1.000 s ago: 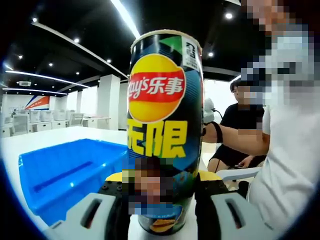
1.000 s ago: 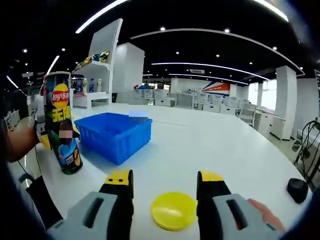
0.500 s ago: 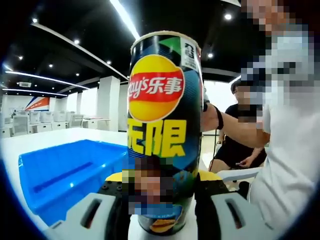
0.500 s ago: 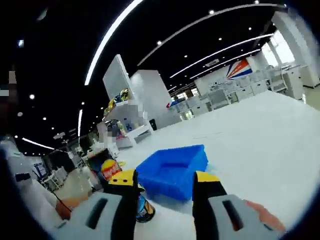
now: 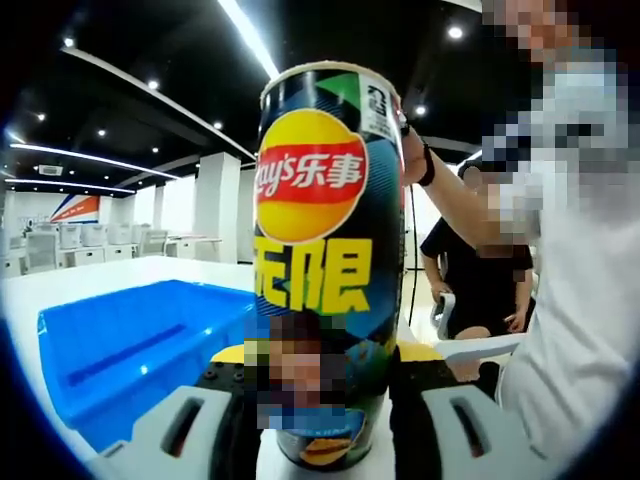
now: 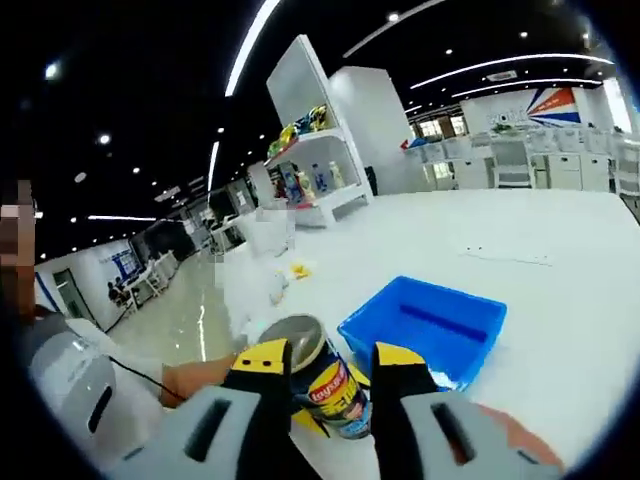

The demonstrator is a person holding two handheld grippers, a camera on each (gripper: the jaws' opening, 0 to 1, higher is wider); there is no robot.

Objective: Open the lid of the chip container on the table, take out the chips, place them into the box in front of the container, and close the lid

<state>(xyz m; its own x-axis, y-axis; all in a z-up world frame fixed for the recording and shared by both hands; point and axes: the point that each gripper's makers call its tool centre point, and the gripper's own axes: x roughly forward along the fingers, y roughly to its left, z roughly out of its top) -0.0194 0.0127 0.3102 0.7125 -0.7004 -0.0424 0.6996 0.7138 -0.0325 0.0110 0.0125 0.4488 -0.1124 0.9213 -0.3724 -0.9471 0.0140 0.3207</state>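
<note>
The chip can [image 5: 325, 250], dark with a red and yellow logo, stands upright on the white table, and my left gripper [image 5: 325, 360] is shut on its lower part. In the right gripper view the same can [image 6: 325, 385] lies below, its open top facing up, with the left gripper's yellow pads [image 6: 352, 377] against its sides. My right gripper [image 6: 330, 352] hangs above it, open, with nothing between its jaws. The blue box [image 5: 130, 340] sits just left of the can; in the right gripper view the box [image 6: 425, 325] is beyond it to the right.
A person's forearm [image 5: 440, 190] reaches up beside the can's top. Someone in black [image 5: 490, 290] sits behind. A hand [image 6: 190, 380] shows left of the can. A white shelf [image 6: 310, 150] with goods stands at the table's [image 6: 560, 300] far side.
The right gripper has left the yellow lid on the table, risen and swung over above the can. In the left gripper view the forearm has climbed toward the can's top. The can has stayed put.
</note>
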